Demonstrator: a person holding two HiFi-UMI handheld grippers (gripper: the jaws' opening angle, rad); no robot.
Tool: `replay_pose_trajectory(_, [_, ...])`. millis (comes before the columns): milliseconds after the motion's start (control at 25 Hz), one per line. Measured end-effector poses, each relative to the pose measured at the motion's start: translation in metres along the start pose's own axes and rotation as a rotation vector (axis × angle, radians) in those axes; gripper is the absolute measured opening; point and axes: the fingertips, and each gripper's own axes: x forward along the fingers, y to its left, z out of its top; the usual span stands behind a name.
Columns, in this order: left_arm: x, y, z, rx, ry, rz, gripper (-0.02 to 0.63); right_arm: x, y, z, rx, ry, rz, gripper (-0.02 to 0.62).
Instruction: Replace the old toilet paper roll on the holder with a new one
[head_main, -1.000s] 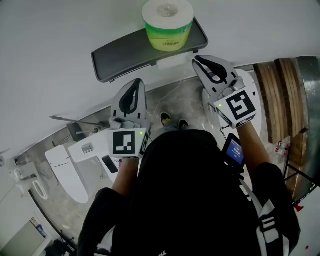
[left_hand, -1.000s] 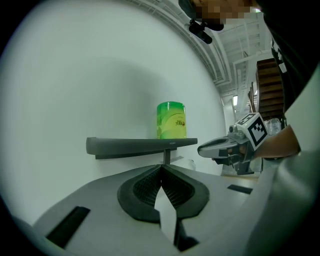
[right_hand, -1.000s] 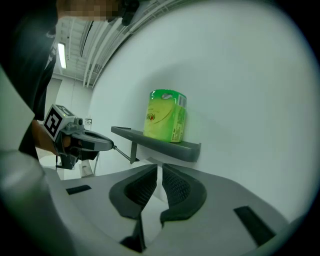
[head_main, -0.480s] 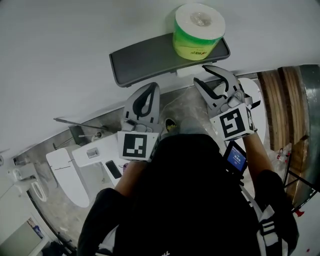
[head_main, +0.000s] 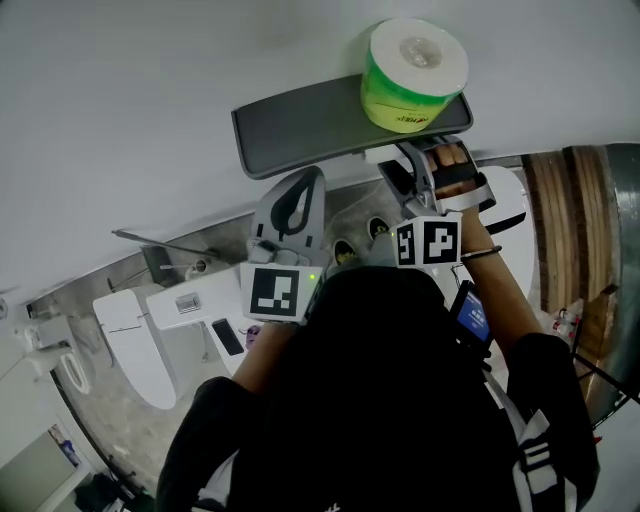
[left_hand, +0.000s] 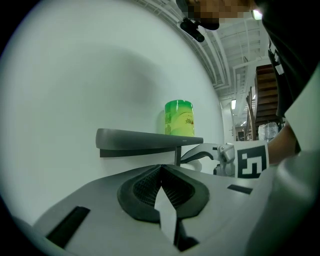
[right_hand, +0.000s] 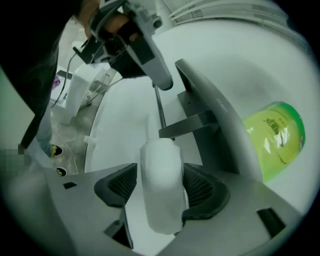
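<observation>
A new roll (head_main: 413, 75) in green wrap stands on the grey wall shelf (head_main: 300, 120), also seen in the left gripper view as roll (left_hand: 179, 118) on shelf (left_hand: 140, 136). Under the shelf (right_hand: 215, 107), the old white roll (right_hand: 160, 160) hangs on the holder. My right gripper (head_main: 410, 165) is turned on its side below the shelf. Its jaws are opening, and the old roll sits between the pads (right_hand: 200, 187) of this gripper (right_hand: 162, 192). My left gripper (head_main: 303, 180) is held below the shelf's left half, shut and empty (left_hand: 161, 172).
A white toilet (head_main: 130, 340) and a control panel stand low at the left. Wooden stairs (head_main: 560, 200) lie to the right. A small screen (head_main: 468, 310) rides on the right wrist. The wall is plain white around the shelf.
The right gripper sank from beside the shelf's right end to under it, rolled onto its side, and its jaws spread. The left gripper hardly moved.
</observation>
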Motion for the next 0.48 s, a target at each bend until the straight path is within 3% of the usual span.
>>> replay_pose_trajectory(160, [0.001,0.004,-0.002,0.004,0.003,0.015,0.021,0.017,0.0,-0.004,-0.114,0.046,-0.062,0.274])
replay_pose_trajectory(240, [0.0,0.006,-0.002,0.003,0.002,0.02,0.021,0.015,-0.002,-0.005,-0.13,0.054,-0.087,0.245])
replay_pose_trajectory(480, [0.0,0.008,-0.001,0.001,0.006,0.021,0.021,0.01,-0.012,-0.015,-0.141,0.084,-0.142,0.244])
